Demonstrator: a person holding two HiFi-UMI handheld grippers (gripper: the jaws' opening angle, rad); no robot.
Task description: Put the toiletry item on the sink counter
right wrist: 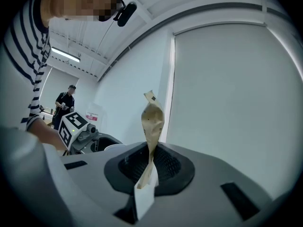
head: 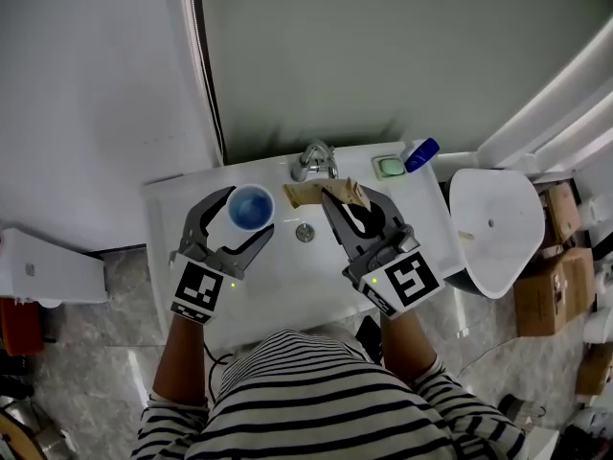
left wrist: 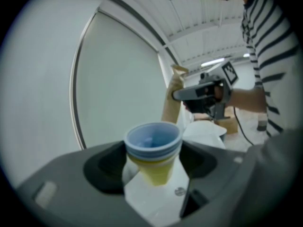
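Note:
My left gripper (head: 248, 214) is shut on a blue cup (head: 251, 206) with a yellow lower part (left wrist: 154, 167) and holds it upright over the left side of the white sink counter (head: 182, 199). In my right gripper (head: 347, 197), shut, is a crumpled tan tube (head: 306, 195). The tube lies crosswise just in front of the faucet (head: 314, 159). In the right gripper view the tube (right wrist: 152, 122) stands twisted out of the closed jaws. Seen from the left gripper view, the tube (left wrist: 173, 98) sticks up beyond the cup.
The basin drain (head: 305, 232) lies between the two grippers. A green soap dish (head: 389, 167) and a blue bottle (head: 421, 154) sit at the counter's back right. A white fixture (head: 493, 228) and cardboard boxes (head: 546, 276) stand to the right. A wall and a dark frame (head: 206, 65) rise behind.

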